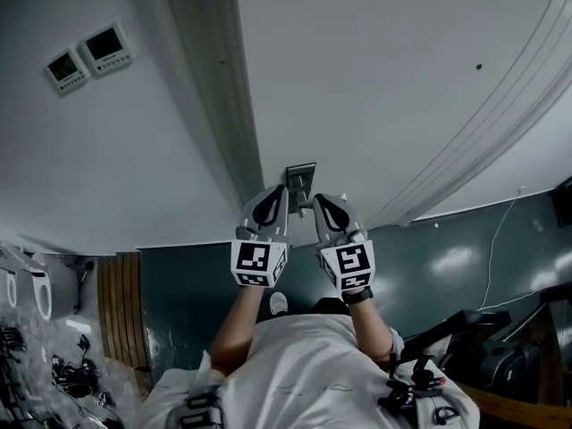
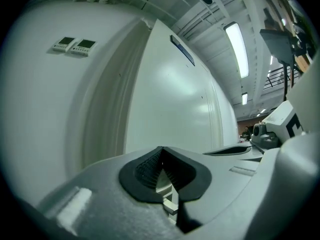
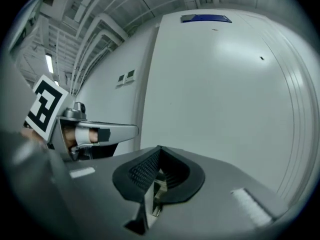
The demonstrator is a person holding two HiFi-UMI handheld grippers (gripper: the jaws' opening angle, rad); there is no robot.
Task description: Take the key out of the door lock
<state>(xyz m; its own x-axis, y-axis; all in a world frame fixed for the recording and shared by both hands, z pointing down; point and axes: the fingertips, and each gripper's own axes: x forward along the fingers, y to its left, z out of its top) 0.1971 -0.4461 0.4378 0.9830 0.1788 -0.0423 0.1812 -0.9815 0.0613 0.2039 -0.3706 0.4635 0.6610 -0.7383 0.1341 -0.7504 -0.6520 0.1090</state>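
A white door [image 1: 375, 88] fills the head view, with a metal lock plate [image 1: 300, 179] at its edge. Both grippers are raised just below that plate, side by side. My left gripper [image 1: 268, 207] has its black pads closed together, and nothing shows between them in the left gripper view. My right gripper [image 1: 327, 211] is also shut. The right gripper view shows the silver door handle [image 3: 97, 133] off to its left, clear of the jaws. A small pale metal sliver sits low between the right pads [image 3: 156, 188]; I cannot tell whether it is the key. No key is plainly visible.
Two wall control panels [image 1: 89, 56] sit left of the door frame [image 1: 223, 105]. Dark floor, wooden slats [image 1: 121, 311] and cables lie behind me at the left, with dark equipment [image 1: 500, 347] at the right. The person's white shirt [image 1: 304, 374] fills the bottom.
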